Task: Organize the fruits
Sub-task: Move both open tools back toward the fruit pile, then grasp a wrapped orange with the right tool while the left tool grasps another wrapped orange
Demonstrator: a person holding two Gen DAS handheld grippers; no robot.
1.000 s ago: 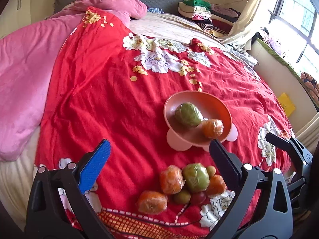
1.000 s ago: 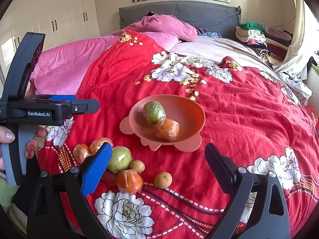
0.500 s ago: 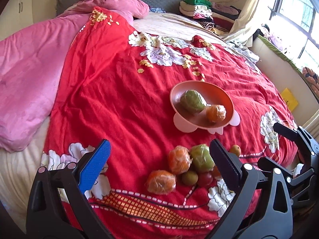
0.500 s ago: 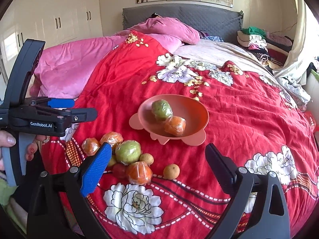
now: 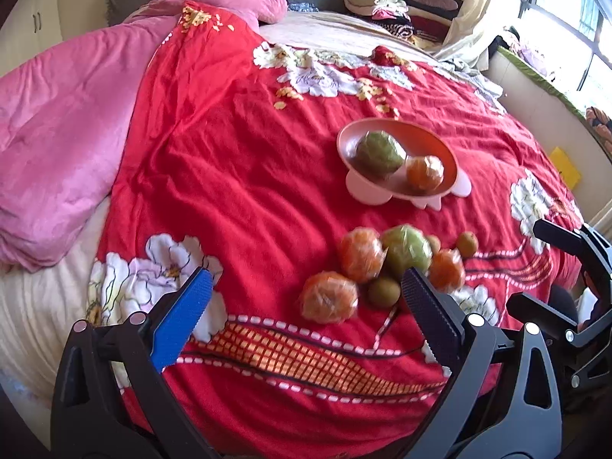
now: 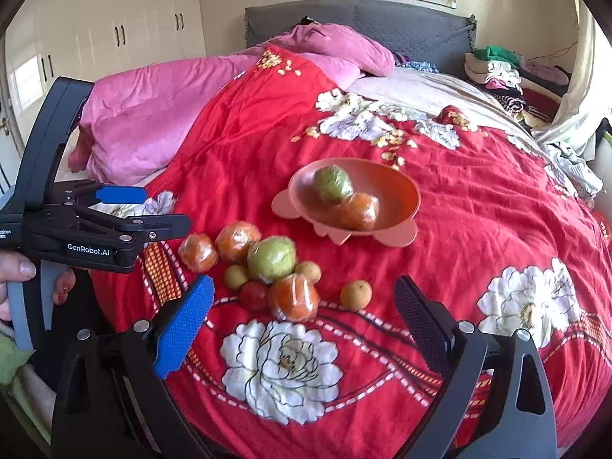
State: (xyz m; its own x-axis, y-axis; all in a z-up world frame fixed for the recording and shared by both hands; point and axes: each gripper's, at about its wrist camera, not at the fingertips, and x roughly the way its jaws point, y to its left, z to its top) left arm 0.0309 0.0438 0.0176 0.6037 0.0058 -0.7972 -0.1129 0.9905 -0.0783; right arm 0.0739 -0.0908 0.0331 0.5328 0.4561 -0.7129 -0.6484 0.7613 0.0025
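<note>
A pink bowl (image 5: 451,160) (image 6: 405,195) on the red bedspread holds a wrapped green fruit (image 5: 379,151) and a wrapped orange (image 5: 424,171). In front of it lies a pile of loose fruit: wrapped oranges (image 5: 329,301) (image 6: 293,297), a wrapped green fruit (image 5: 406,249) (image 6: 271,259), small brown fruits (image 6: 355,294) and a red one (image 6: 253,295). My left gripper (image 5: 306,302) is open and empty, near the pile's left side. My right gripper (image 6: 302,313) is open and empty, just before the pile. The left gripper also shows in the right wrist view (image 6: 153,210).
A pink quilt (image 5: 57,134) covers the bed's left side, with a pillow (image 6: 344,46) and grey headboard (image 6: 401,26) at the far end. Folded clothes (image 6: 497,69) are stacked at the far right. The bed's near edge is just below both grippers.
Both grippers have pulled back toward the bed's near edge, so the bowl and fruit pile sit farther up in view. Both stay open and empty.
</note>
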